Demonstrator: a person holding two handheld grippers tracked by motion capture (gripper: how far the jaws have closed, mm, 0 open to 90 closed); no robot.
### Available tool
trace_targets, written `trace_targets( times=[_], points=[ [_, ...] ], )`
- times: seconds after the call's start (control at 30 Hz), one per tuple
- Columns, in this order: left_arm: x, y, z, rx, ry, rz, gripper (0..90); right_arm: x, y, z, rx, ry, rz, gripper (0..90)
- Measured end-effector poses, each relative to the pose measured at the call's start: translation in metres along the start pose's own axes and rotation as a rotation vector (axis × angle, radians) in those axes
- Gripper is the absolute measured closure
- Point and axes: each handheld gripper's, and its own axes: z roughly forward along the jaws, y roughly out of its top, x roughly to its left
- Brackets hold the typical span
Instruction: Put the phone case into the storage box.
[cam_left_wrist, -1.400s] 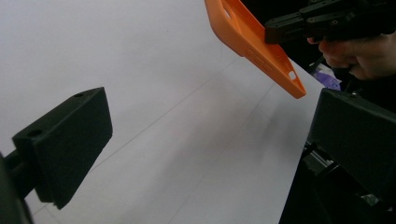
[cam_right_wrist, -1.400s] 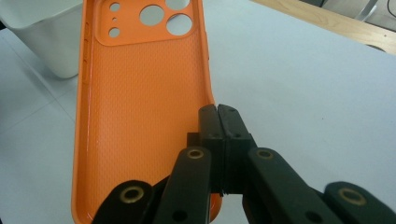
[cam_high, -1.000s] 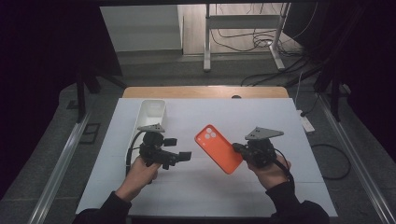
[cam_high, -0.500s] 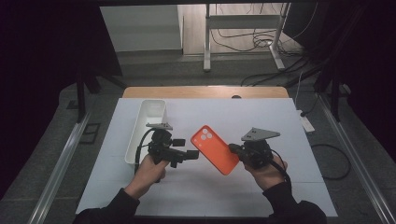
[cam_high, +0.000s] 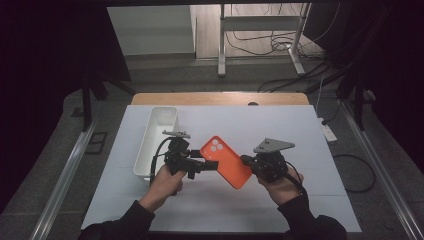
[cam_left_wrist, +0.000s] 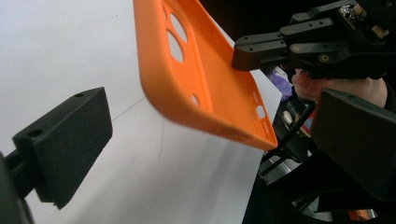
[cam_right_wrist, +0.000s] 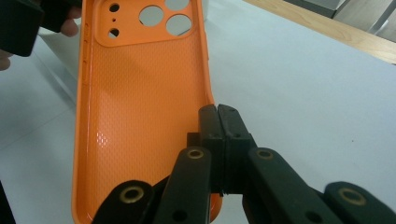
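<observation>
An orange phone case (cam_high: 227, 162) hangs tilted above the white table mat, its camera cut-outs at the upper left. My right gripper (cam_high: 246, 161) is shut on the case's long side rim; in the right gripper view the pads (cam_right_wrist: 218, 112) meet on the rim of the case (cam_right_wrist: 140, 116), whose hollow inside faces the camera. My left gripper (cam_high: 210, 162) reaches in from the left at the case's camera end. In the left gripper view its jaws (cam_left_wrist: 212, 149) stand wide apart, with the case (cam_left_wrist: 205, 79) between them and no pad touching it.
A long white bin (cam_high: 155, 135) stands on the white mat (cam_high: 300, 130) just left of the left hand. A wooden table edge (cam_high: 220, 98) runs behind the mat. A power strip (cam_high: 328, 131) and cables lie on the floor to the right.
The left gripper has moved right, away from the white bin, up to the case's camera end. The right hand and the case have shifted slightly left.
</observation>
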Motion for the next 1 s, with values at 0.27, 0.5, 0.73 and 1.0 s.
trace_targets(
  times=[0.27, 0.5, 0.73, 1.0],
  points=[
    [0.001, 0.001, 0.004, 0.007, -0.002, -0.012, 0.0, 0.006, 0.002, 0.002, -0.004, 0.006, -0.012, 89.1],
    [0.0, 0.001, 0.006, 0.005, -0.002, -0.01, 1.5, 0.012, 0.003, 0.004, -0.009, 0.018, -0.022, 89.1],
    [-0.001, 0.0, 0.007, 0.008, -0.034, -0.004, 13.4, 0.016, 0.004, 0.005, -0.013, 0.022, -0.028, 89.1],
    [0.002, -0.001, 0.005, 0.014, -0.08, -0.042, 40.7, 0.016, 0.004, 0.005, -0.027, 0.017, -0.033, 89.1]
  ],
)
